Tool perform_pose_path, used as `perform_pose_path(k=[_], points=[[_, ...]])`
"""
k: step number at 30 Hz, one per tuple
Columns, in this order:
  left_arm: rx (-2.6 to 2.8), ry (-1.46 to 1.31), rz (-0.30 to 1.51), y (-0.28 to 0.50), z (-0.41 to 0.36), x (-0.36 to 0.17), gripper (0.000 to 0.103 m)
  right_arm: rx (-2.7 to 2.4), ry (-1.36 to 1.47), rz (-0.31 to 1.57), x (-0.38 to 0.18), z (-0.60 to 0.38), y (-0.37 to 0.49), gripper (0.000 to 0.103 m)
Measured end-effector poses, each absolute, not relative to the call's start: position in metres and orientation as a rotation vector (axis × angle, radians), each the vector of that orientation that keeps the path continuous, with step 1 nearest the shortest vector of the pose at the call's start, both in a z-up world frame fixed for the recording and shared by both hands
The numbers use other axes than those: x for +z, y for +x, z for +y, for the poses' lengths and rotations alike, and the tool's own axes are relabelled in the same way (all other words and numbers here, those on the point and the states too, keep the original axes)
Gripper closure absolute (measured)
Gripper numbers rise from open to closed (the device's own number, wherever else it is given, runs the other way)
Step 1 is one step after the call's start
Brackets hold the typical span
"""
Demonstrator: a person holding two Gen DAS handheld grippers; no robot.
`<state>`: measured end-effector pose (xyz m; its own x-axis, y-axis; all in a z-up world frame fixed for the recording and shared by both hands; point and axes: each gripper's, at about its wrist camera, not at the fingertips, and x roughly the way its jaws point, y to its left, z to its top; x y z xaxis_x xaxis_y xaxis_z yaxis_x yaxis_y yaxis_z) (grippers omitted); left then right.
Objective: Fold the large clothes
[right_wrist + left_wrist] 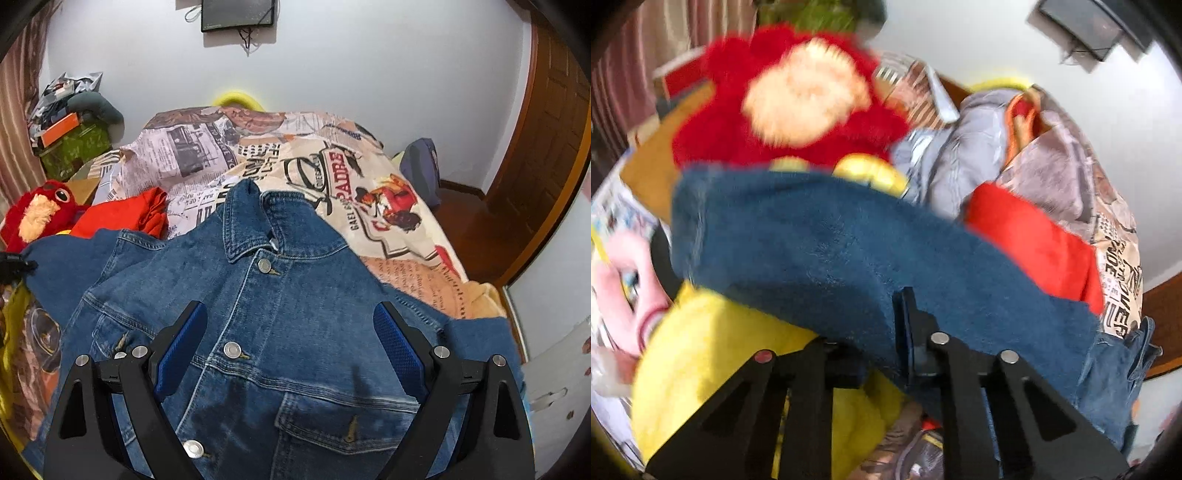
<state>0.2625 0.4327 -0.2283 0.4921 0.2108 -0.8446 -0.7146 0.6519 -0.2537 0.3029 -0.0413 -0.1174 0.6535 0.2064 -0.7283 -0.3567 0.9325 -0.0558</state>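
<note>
Lying front-up across the bed, the denim jacket (266,332) fills the lower half of the right wrist view, collar toward twelve o'clock, metal buttons running down its placket and a flap pocket at five o'clock. One sleeve (820,251) stretches away toward nine o'clock, where the left gripper (905,354) has it: in the left wrist view that sleeve drapes across the middle of the frame, and the black fingers are drawn together on a fold of it at six o'clock, denim pinched between them. That view is blurred.

Above the jacket's chest the right gripper (290,347) hangs with its blue-padded fingers (400,350) spread wide, one at eight o'clock and one at four o'clock, nothing between them but the cloth below; whether they touch it I cannot tell.

Under the jacket lies a printed bedspread (332,177) with newspaper and poster motifs. A red garment (125,214) sits at ten o'clock of the collar, touching the sleeve's edge, and a red plush toy (37,214) lies beyond it at nine o'clock. A yellow fleecy cloth (713,354) shows beneath the sleeve in the left view. On the white wall at twelve o'clock hangs a dark screen (238,14); a wooden door (554,147) stands at two o'clock.
</note>
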Motion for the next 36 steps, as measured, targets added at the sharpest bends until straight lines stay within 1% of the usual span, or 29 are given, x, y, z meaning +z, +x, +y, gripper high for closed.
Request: perform_pose_path(k=[4,7,12,15,20,28,33,36], points=[[0.609,-0.499,0.796,0.276,0.404,-0.179,0.092,0.333,-0.220,0.764,-0.105,-0.046,0.297,0.013],[0.533,-0.413,0.707,0.287,0.368,-0.136,0.093,0.332,-0.242,0.734,-0.098,-0.050,0.291,0.013],[0.333,-0.362,0.619,0.313,0.300,-0.085,0.095,0.339,-0.258,0.718,-0.096,-0.057,0.285,0.013],[0.204,-0.361,0.612,0.332,0.259,-0.071,0.095,0.335,-0.265,0.725,-0.099,-0.062,0.283,0.013],[0.035,-0.330,0.679,0.359,0.190,-0.080,0.095,0.321,-0.266,0.739,-0.104,-0.077,0.280,0.013],[-0.133,-0.158,0.858,0.370,0.087,-0.145,0.095,0.311,-0.267,0.771,-0.112,-0.100,0.273,0.013],[-0.167,-0.071,0.930,0.357,0.052,-0.182,0.095,0.310,-0.273,0.784,-0.117,-0.107,0.268,0.013],[-0.165,0.005,0.927,0.344,0.043,-0.188,0.094,0.320,-0.266,0.794,-0.118,-0.108,0.266,0.013]])
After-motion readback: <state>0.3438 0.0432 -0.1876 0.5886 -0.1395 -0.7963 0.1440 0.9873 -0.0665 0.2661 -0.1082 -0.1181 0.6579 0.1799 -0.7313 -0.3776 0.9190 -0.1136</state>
